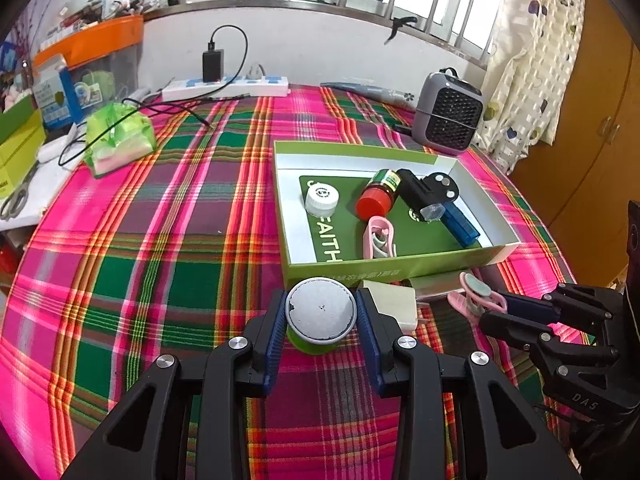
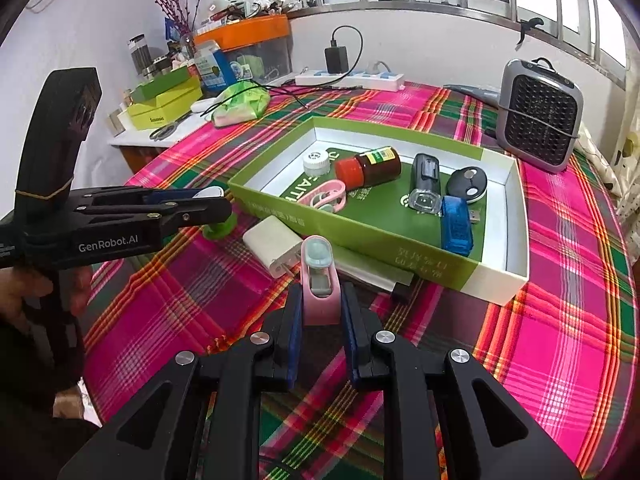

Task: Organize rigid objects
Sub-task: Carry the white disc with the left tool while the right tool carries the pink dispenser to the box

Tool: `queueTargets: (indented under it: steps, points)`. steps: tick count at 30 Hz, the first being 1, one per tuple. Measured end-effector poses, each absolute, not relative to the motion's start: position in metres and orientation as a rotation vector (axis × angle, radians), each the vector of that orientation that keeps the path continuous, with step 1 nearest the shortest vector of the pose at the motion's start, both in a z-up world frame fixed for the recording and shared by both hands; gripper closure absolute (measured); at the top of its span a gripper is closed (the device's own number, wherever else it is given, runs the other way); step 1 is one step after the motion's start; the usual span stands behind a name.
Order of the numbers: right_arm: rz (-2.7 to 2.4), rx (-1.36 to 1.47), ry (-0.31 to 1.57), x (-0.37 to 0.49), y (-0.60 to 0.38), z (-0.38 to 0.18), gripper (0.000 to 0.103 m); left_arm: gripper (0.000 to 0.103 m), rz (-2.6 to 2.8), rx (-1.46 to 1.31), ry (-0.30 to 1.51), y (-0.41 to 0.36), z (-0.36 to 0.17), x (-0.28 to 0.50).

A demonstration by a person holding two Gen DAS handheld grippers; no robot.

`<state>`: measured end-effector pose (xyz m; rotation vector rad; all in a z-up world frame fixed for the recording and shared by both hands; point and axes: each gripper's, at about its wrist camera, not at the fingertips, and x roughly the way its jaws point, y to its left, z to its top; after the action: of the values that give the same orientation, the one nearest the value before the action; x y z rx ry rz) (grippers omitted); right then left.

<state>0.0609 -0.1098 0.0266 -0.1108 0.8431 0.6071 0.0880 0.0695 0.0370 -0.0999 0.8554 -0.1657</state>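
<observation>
A: Left gripper (image 1: 321, 314)?
B: Clamped on a small green jar (image 1: 320, 320) with a grey lid, both pads against its sides, just in front of the green box (image 1: 384, 270) on the plaid cloth (image 1: 160, 260).
A: Right gripper (image 2: 320, 312)?
B: Closed narrow on a pink clip (image 2: 319, 280), also just outside the box, beside a white charger (image 2: 272, 246).
A: In the box?
B: White cap (image 2: 316, 163), red-capped bottle (image 2: 368, 168), another pink clip (image 2: 324, 199), black device (image 2: 425, 182), blue stick (image 2: 457, 230).
</observation>
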Motion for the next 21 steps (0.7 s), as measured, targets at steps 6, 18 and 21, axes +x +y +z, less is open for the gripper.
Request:
queueTargets:
  steps: [6, 18, 21]
  points:
    - [0.604, -0.099, 0.814, 0.058, -0.114, 0.037, 0.084, 0.070, -0.171, -0.088, 0.840, 0.066, 0.045, 0.086]
    - [0.579, -0.091, 0.779, 0.069, -0.119, 0.053, 0.084, 0.070, -0.181, -0.079, 0.820, 0.062, 0.061, 0.102]
    - [0.564, -0.090, 0.779, 0.075, -0.120, 0.055, 0.084, 0.070, -0.185, -0.074, 0.819, 0.060, 0.062, 0.109]
